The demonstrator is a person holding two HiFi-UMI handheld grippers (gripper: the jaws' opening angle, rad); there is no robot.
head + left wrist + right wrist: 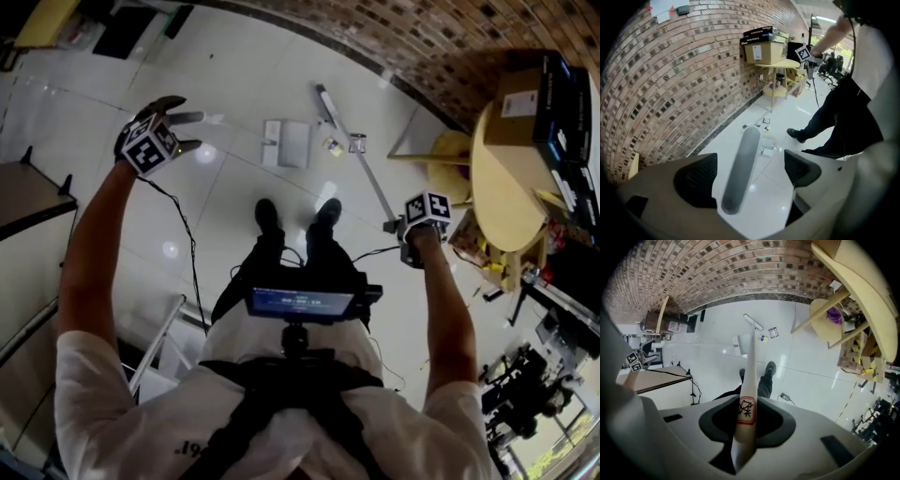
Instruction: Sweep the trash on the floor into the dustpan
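- Step, judged: sweep not yet begun on the floor [234,197]. Next, the left gripper [749,173] must close and steady the pan.
- Broom [361,159]: right gripper [746,417] clamped narrow on its handle.
- Dustpan [291,143]: 12 o'clock of the shoes. Its long handle [739,168] stands between the left jaws, which are spread wide; neither pad seems to press on it.
- Trash [332,146]: just at the pan's 3 o'clock.

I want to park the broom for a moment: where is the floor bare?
The floor is bare between the dark table and the dustpan, left of the shoes. Crowded near the round table: trash, broom.
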